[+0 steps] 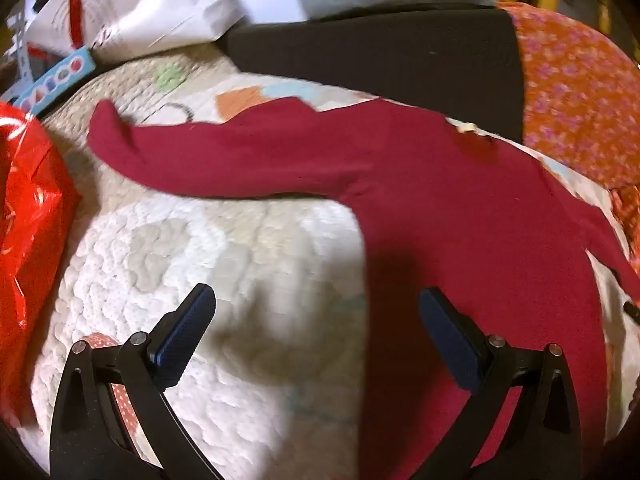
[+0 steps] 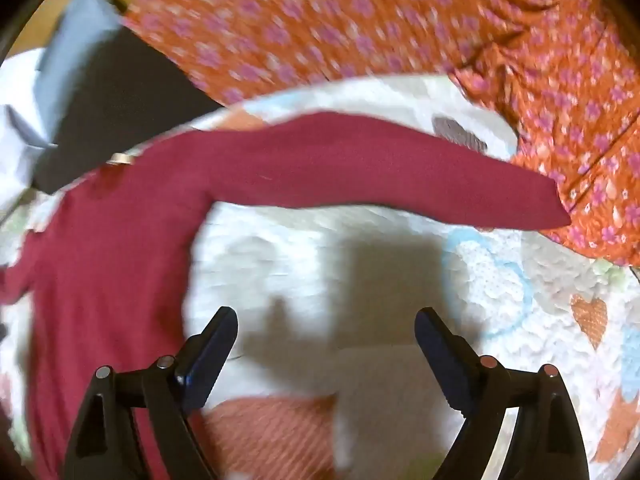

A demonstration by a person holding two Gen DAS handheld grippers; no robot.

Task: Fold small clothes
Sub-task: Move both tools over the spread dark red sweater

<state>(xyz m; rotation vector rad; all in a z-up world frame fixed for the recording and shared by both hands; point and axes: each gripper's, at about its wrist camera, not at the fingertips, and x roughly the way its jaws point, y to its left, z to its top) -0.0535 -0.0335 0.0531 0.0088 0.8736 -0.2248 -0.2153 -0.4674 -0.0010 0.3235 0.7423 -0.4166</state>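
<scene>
Left wrist: dark-red top flat, sleeves spread sideways; both tongs gape (empty).

Matt knit top; bumpy quilt; glossy bag.

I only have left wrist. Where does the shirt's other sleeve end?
Observer: The right sleeve of the maroon shirt lies spread out, its cuff against the orange floral fabric.
Operator: Right tongs holding anything?
Observer: No. The right tongs are open, over bare quilt.
Operator: Anything near them?
Observer: An orange ribbed cloth lies just below the tongs.
</scene>
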